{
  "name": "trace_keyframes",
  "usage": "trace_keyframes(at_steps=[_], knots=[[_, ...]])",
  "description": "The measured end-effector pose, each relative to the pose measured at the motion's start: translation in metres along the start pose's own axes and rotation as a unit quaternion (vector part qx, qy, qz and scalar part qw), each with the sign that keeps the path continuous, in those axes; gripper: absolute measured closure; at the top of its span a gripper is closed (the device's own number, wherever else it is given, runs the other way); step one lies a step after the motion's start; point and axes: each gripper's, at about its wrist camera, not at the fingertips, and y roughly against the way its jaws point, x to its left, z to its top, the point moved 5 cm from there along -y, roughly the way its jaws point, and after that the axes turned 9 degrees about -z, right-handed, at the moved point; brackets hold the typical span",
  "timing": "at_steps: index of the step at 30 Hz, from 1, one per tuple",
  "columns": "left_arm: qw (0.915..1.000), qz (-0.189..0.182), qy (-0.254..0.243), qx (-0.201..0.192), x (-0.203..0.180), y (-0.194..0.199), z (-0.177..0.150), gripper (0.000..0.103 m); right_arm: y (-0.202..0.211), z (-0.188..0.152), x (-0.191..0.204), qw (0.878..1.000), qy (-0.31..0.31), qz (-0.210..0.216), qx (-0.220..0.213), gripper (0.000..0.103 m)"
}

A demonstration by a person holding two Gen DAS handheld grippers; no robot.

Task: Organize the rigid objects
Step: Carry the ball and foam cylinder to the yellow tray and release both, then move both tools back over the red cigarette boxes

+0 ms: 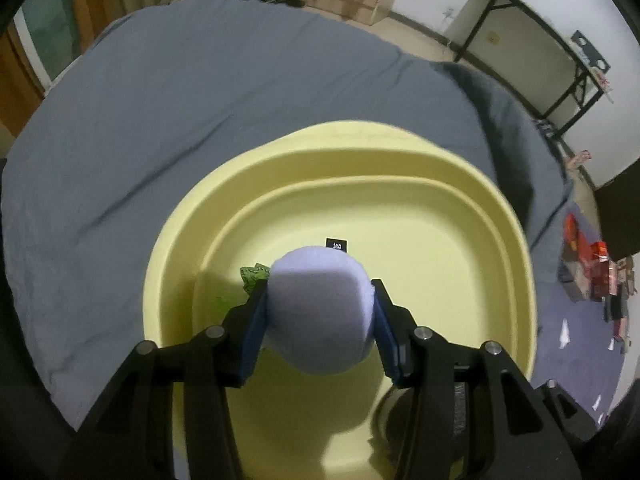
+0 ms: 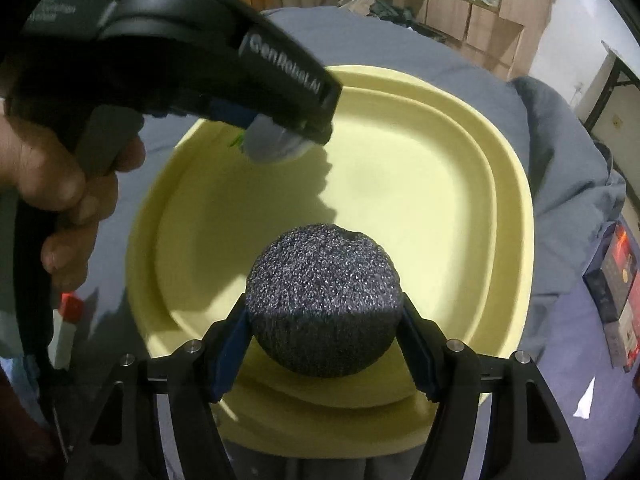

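Observation:
My left gripper (image 1: 320, 316) is shut on a pale lilac ball (image 1: 320, 304) and holds it over the yellow basin (image 1: 400, 152). A small green object (image 1: 252, 274) lies in the basin just behind the left finger. In the right wrist view my right gripper (image 2: 324, 328) is shut on a dark speckled grey ball (image 2: 324, 292) above the basin's near side (image 2: 508, 220). The left gripper (image 2: 280, 140) with the lilac ball (image 2: 268, 142) shows at the basin's far left there.
The basin sits on a grey sheet (image 1: 180, 100) covering a bed. A black label (image 1: 337, 245) is on the basin floor. A folding table (image 1: 532, 40) stands at the right. Boxes (image 2: 616, 292) lie on the floor to the right. A hand (image 2: 60, 184) holds the left gripper.

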Motion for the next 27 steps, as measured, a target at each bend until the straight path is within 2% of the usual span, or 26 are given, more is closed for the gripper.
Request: trace_keyframes(at_steps=[3, 7, 8, 9, 10, 11, 12, 13, 15, 18, 20, 21, 23, 24, 25, 27], knots=[[0.9996, -0.004, 0.019, 0.019, 0.011, -0.011, -0.009, 0.052, -0.011, 0.004, 0.003, 1.0, 0.005, -0.006, 0.006, 0.035], [0.9997, -0.007, 0.021, 0.008, 0.016, -0.007, -0.01, 0.049, -0.012, 0.006, 0.005, 1.0, -0.006, 0.002, 0.011, 0.034], [0.9995, -0.011, 0.028, 0.009, 0.017, -0.004, -0.009, 0.046, -0.007, 0.007, 0.003, 1.0, -0.02, 0.015, 0.005, 0.03], [0.9992, -0.02, 0.036, 0.005, 0.017, 0.001, -0.008, 0.034, 0.002, 0.007, -0.003, 0.999, -0.032, 0.027, -0.011, 0.024], [0.999, -0.024, 0.039, -0.001, 0.016, 0.008, -0.007, 0.024, 0.019, 0.008, -0.011, 0.997, -0.05, 0.032, -0.039, 0.009], [0.9989, -0.024, 0.038, -0.01, 0.014, 0.016, -0.006, 0.008, 0.034, 0.007, -0.023, 0.995, -0.066, 0.036, -0.061, 0.0], [0.9988, -0.023, 0.034, -0.027, 0.01, 0.027, -0.002, 0.0, 0.051, 0.005, -0.034, 0.992, -0.084, 0.041, -0.083, 0.0], [0.998, -0.026, 0.023, -0.053, 0.001, 0.044, 0.003, 0.0, 0.069, 0.001, -0.048, 0.988, -0.104, 0.044, -0.104, 0.0], [0.997, -0.037, 0.006, -0.068, -0.017, 0.059, 0.009, 0.0, 0.106, -0.018, -0.086, 0.981, -0.141, 0.025, -0.134, 0.0], [0.9958, -0.06, -0.022, -0.065, -0.064, 0.073, 0.017, 0.0, 0.158, -0.063, -0.152, 0.968, -0.199, -0.024, -0.154, 0.0], [0.9929, -0.086, -0.053, -0.062, -0.116, 0.08, 0.02, 0.0, 0.196, -0.104, -0.201, 0.955, -0.243, -0.068, -0.158, 0.0], [0.9917, -0.094, -0.065, -0.06, -0.136, 0.08, 0.024, 0.0, 0.215, -0.125, -0.226, 0.947, -0.264, -0.09, -0.159, 0.0], [0.9855, -0.121, -0.11, -0.046, -0.204, 0.079, 0.018, 0.0, 0.259, -0.17, -0.261, 0.931, -0.299, -0.136, -0.159, 0.0], [0.9832, -0.13, -0.121, -0.041, -0.221, 0.079, 0.015, 0.0, 0.276, -0.189, -0.28, 0.922, -0.316, -0.161, -0.155, 0.0], [0.9789, -0.15, -0.135, -0.031, -0.258, 0.075, 0.01, 0.0, 0.29, -0.209, -0.301, 0.913, -0.333, -0.183, -0.152, 0.0], [0.9736, -0.173, -0.149, -0.002, -0.302, 0.066, 0.003, 0.0, 0.314, -0.238, -0.336, 0.893, -0.366, -0.218, -0.142, 0.0]])
